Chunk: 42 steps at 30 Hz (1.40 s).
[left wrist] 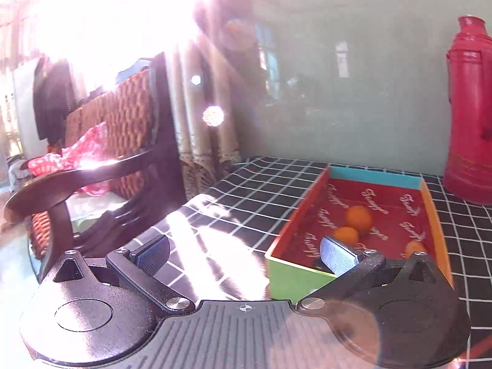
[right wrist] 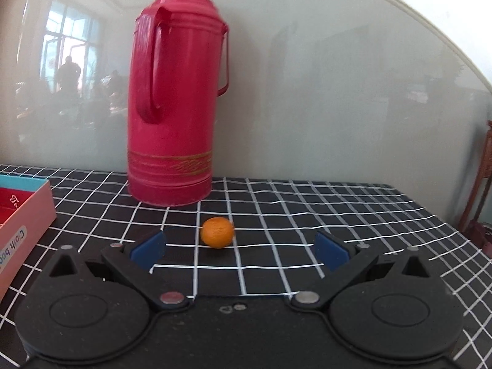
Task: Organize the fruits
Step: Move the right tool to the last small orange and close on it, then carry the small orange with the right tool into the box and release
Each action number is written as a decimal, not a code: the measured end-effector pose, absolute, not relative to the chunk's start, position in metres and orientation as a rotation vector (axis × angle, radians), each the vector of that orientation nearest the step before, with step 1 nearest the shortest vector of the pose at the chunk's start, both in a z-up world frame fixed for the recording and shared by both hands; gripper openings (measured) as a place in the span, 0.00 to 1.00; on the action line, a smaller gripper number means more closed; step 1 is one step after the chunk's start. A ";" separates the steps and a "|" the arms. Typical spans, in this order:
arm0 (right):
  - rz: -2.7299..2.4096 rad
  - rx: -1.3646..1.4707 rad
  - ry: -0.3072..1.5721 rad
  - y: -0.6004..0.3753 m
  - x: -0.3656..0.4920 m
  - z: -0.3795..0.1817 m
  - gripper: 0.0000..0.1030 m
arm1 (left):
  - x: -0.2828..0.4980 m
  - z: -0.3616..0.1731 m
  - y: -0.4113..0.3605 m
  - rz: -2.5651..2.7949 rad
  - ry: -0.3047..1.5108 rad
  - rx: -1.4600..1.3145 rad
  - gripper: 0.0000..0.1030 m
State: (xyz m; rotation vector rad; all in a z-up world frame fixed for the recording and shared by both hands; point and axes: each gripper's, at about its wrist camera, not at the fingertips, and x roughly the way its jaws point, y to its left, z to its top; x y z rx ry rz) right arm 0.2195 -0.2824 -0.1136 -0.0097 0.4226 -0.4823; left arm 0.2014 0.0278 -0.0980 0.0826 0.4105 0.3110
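A colourful box with a red lining holds three small oranges: one, a second and a third partly hidden behind my finger. My left gripper is open and empty, at the box's near left corner, its right finger over the box. In the right wrist view a lone orange lies on the black checked cloth. My right gripper is open and empty, just short of that orange. The box's edge shows at the left.
A tall red thermos stands behind the lone orange, against the pale wall; it also shows in the left wrist view right of the box. A dark wooden chair with a woven cushion stands past the table's left edge. Strong glare fills the upper left.
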 end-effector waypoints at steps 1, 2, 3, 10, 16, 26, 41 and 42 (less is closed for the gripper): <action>-0.474 -0.009 0.437 -0.284 0.227 -0.115 0.92 | 0.201 -0.098 0.033 0.328 0.411 0.076 1.00; -0.467 -0.009 0.457 -0.286 0.234 -0.116 0.90 | 0.201 -0.099 0.038 0.345 0.412 0.067 1.00; -0.459 -0.004 0.479 -0.289 0.241 -0.118 0.89 | 0.202 -0.099 0.043 0.358 0.417 0.058 1.00; -0.440 0.116 0.607 -0.317 0.287 -0.131 0.70 | 0.199 -0.101 0.080 0.440 0.431 -0.029 1.00; -0.449 0.162 0.663 -0.330 0.310 -0.143 0.59 | 0.192 -0.104 0.096 0.490 0.427 -0.030 1.00; -0.363 0.124 0.610 -0.311 0.308 -0.139 0.28 | 0.192 -0.108 0.112 0.529 0.454 -0.019 1.00; 0.323 -0.012 0.452 -0.169 0.261 -0.098 0.29 | 0.183 -0.111 0.124 0.533 0.472 -0.007 1.00; 0.339 -0.033 0.455 -0.161 0.260 -0.099 0.29 | 0.182 -0.112 0.125 0.530 0.475 -0.003 1.00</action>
